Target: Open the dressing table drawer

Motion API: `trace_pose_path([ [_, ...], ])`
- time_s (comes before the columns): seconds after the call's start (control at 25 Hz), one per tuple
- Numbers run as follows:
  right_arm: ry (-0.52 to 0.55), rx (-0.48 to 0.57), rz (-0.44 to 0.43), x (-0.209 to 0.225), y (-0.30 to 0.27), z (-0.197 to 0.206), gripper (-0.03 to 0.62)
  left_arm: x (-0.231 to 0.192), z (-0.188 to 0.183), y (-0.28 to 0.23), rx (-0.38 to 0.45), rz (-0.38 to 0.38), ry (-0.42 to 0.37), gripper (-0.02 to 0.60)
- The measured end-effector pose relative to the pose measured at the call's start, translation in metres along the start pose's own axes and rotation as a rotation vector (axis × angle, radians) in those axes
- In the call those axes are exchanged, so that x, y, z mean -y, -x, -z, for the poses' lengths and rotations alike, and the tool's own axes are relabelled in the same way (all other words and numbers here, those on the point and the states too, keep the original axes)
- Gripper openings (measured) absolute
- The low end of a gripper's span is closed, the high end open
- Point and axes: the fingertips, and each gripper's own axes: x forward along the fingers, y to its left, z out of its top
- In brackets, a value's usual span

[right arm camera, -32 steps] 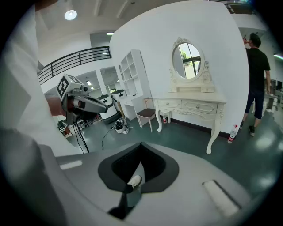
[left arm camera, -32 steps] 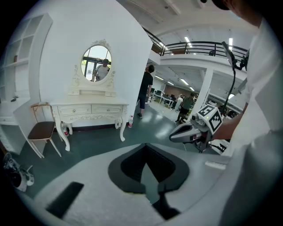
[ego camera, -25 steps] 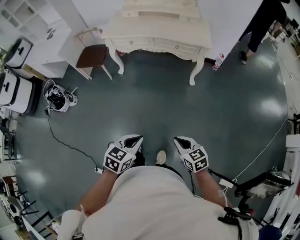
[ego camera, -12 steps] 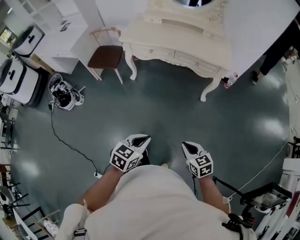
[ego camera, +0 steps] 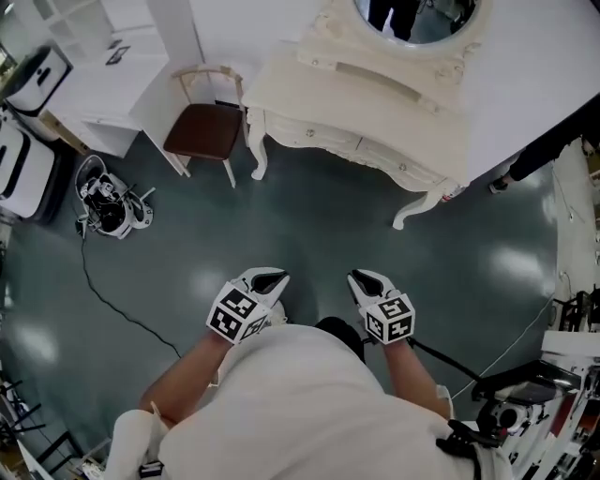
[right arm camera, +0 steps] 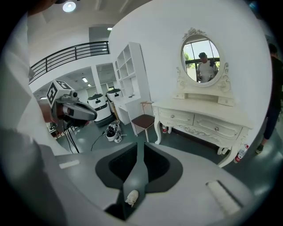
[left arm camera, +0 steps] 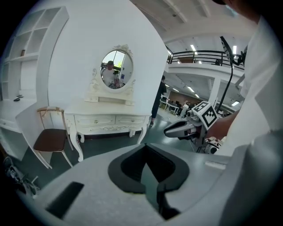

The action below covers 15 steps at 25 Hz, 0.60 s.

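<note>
1. Right gripper (right arm camera: 139, 149): jaws are opening and the gap is narrow. Nothing sits between them. Through the gap we see only floor (ego camera: 309, 225) and a white shoe tip (right arm camera: 131, 197).
2. Left gripper (left arm camera: 144, 150): jaws are a narrow slit apart and hold nothing.
3. In the head view both grippers sit side by side at lower centre, just above the person's white shirt (ego camera: 300, 403), pointing up-frame.
4. The white desk (ego camera: 356, 89) is at upper centre-right against the wall and carries an oval mirror (ego camera: 417, 19). It is well apart from both grippers, with bare floor between.
5. In the desk front, the left-hand drawer (right arm camera: 176, 117) and right-hand drawer (right arm camera: 217, 128) each have a small knob. We read both as shut.
6. A brown-seat chair (ego camera: 202, 127) stands just left of the desk, and white shelving (ego camera: 103, 84) fills the upper left. A cabled device (ego camera: 108, 202) sits on the floor at left, and a bottle (right arm camera: 241, 152) stands by the desk's right leg.
</note>
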Motion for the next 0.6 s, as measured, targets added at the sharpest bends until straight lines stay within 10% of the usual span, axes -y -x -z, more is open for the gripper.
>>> trace_pose_path([
  [0.6, 0.017, 0.023, -0.06, 0.127, -0.192, -0.157, 0.044, -0.196, -0.1, -0.072, 0.006, -0.121, 0.086, 0.002],
])
